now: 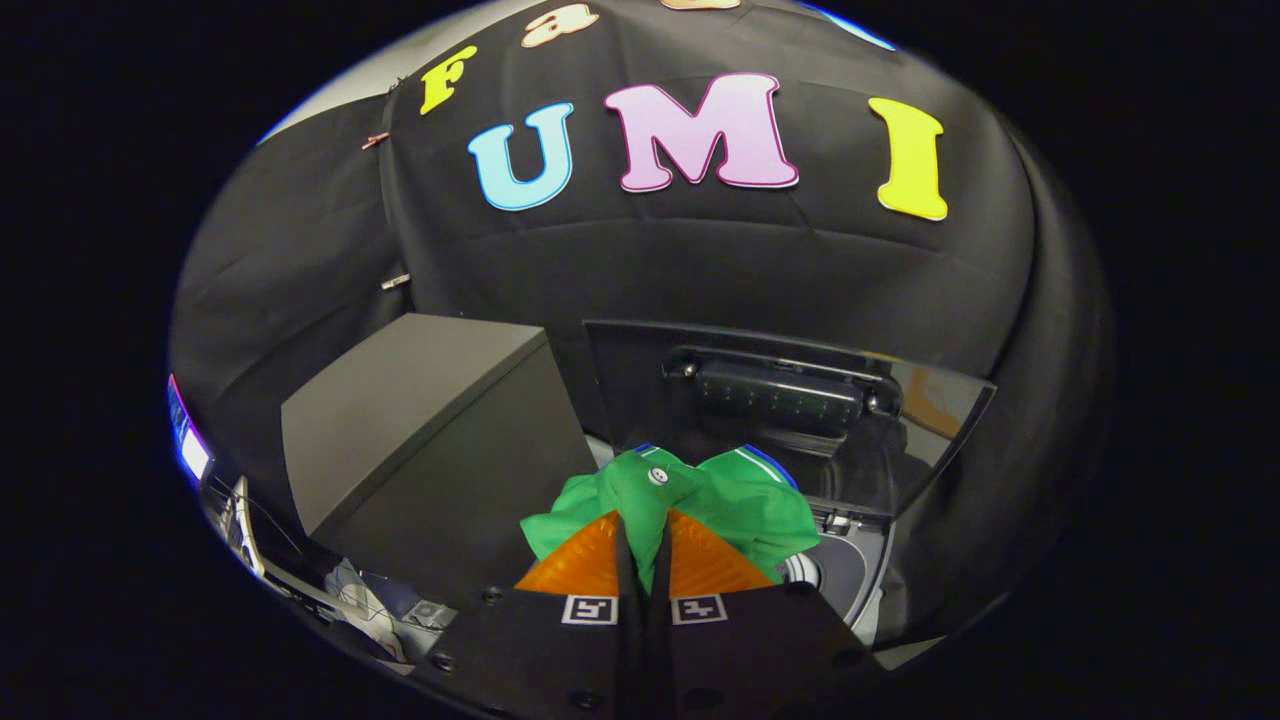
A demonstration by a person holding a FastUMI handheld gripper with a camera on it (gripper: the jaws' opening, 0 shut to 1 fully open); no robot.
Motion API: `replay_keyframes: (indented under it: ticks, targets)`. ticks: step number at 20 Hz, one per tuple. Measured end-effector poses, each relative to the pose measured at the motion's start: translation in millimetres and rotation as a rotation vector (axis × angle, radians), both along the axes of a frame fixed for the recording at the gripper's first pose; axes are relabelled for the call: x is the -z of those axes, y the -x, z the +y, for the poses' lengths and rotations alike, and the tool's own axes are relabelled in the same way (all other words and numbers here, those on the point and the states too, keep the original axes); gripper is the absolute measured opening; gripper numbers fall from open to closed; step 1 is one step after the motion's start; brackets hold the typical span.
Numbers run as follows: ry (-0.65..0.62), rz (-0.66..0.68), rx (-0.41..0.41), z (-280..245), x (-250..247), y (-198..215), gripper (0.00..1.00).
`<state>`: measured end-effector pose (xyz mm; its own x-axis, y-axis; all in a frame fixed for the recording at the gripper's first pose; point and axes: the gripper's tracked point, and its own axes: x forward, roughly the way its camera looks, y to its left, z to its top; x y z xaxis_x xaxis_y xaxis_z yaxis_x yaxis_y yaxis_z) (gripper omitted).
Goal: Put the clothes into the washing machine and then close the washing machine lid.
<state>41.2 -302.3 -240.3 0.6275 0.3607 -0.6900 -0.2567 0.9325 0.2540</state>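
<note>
With its two fingers drawn almost together, the gripper [644, 530] has its jaws nearly closed on a fold of green cloth [690, 500], pinched in the narrow slit between the tips. Garment bunches up just ahead of the fingers and spills to both sides of them; a small white button or snap [657, 476] sits on the top of the bunch, and a sliver of blue shows at its upper edge. Cloth hangs above the washing machine [850, 570], whose round opening and pale rim show just beyond and to the right of the fingers. Washer lid [780, 400] stands raised behind the garment, dark and glossy, with a handle bar across it. A dark grey box [420, 420] stands to the left of the machine, close beside it. Clutter further left is too blurred to name.
</note>
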Motion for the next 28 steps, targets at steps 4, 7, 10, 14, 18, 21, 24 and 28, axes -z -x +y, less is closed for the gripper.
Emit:
replay_keyframes:
  ticks: [4,7,10,14,18,21,24,28]
  targets:
    - [0.018,0.018,-0.004,-0.7,22.9,3.3,0.05]
    - [0.047,0.043,-0.003,-3.2,43.0,6.6,0.05]
    - [0.071,0.052,0.007,-6.7,61.4,2.4,0.05]
    - [0.078,0.068,0.018,-8.0,74.3,-1.2,0.05]
    - [0.105,0.093,0.024,-9.2,94.3,-4.0,0.05]
    - [0.118,0.125,0.052,-11.6,110.6,-4.6,0.05]
    - [0.107,0.170,0.087,-12.4,127.6,-7.7,0.05]
    - [0.117,0.227,0.134,-19.6,153.3,-6.9,0.05]
